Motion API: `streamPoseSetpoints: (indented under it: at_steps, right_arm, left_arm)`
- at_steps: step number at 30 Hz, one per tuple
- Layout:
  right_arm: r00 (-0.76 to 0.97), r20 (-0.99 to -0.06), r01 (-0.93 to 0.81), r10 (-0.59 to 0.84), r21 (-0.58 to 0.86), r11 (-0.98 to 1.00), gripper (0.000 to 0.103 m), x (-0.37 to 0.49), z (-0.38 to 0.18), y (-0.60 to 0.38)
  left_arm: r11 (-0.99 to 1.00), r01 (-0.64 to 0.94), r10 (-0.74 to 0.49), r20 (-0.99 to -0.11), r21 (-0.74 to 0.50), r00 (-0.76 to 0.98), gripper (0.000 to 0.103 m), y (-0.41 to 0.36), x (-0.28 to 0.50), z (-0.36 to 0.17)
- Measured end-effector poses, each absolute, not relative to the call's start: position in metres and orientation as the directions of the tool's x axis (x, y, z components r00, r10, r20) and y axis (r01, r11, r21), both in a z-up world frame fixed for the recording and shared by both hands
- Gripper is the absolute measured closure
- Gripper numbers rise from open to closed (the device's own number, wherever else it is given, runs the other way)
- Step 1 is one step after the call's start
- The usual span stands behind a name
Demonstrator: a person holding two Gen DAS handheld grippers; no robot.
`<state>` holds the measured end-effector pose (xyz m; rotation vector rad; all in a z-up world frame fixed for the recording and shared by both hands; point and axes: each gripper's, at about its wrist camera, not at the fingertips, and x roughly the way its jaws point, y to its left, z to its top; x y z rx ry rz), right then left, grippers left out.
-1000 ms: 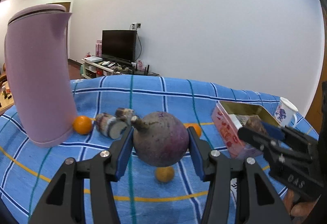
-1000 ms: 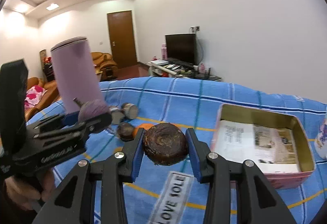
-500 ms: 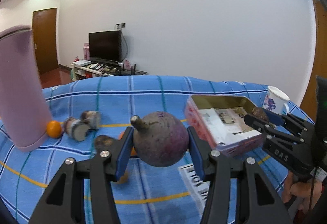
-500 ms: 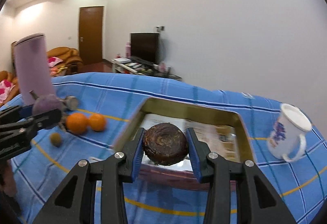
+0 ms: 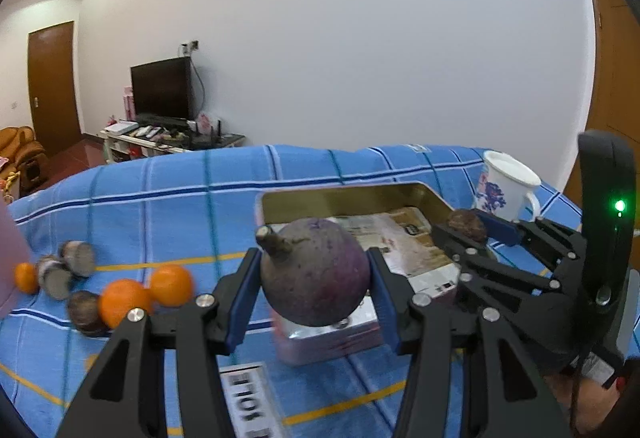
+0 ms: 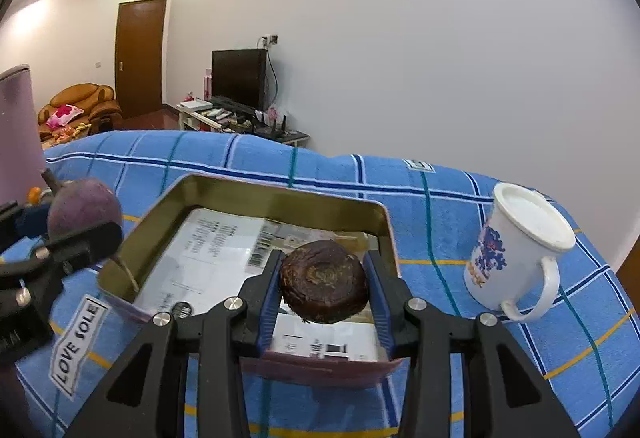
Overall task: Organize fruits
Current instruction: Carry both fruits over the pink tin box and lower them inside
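Blue-checked cloth covers the surface; an open tin (image 6: 384,222) sits mid-surface. Left tool (image 5: 314,280) clamps a purple fruit (image 5: 316,274) over its near corner, right tool (image 6: 324,284) a brown fruit (image 6: 323,280) above the lining. Lower both gently before releasing.

You have three oranges (image 5: 124,302), five dark purple fruits (image 5: 316,274), one tin (image 6: 280,198) and one mug (image 6: 516,250)

Cloth (image 5: 160,198): blue, plaid with white, navy, teal and yellow lines
Round fruit (image 5: 316,274): dull purple
Flat fruit (image 6: 323,281): dark brown
Oranges (image 5: 125,301): orange
Tin (image 6: 240,194): gold inside, pink outside
Mug (image 6: 516,250): white, blue print
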<state>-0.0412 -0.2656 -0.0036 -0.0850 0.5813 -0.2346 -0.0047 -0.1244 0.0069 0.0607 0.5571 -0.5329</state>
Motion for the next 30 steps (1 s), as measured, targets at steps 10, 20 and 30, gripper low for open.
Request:
streamPoseSetpoints:
  at_steps: [10,20,30]
  right_arm:
    - [0.774,-0.596,0.188,-0.213,-0.103,0.977,0.061,-0.031,-0.010,-0.281]
    - [0.756,-0.624,0.172,-0.198,-0.102,0.980,0.061,-0.020,-0.016,-0.280]
    - [0.742,-0.649,0.151,-0.165,-0.078,0.985,0.061,-0.014,-0.019,-0.282]
  left_arm:
    - [0.876,0.480,-0.411,-0.584,-0.041,0.700,0.049,-0.156,0.006,-0.007]
    - [0.890,0.454,-0.381,-0.620,-0.046,0.685,0.049,-0.161,0.015,-0.015]
    - [0.896,0.442,-0.364,-0.634,-0.038,0.683,0.049,-0.164,0.017,-0.017]
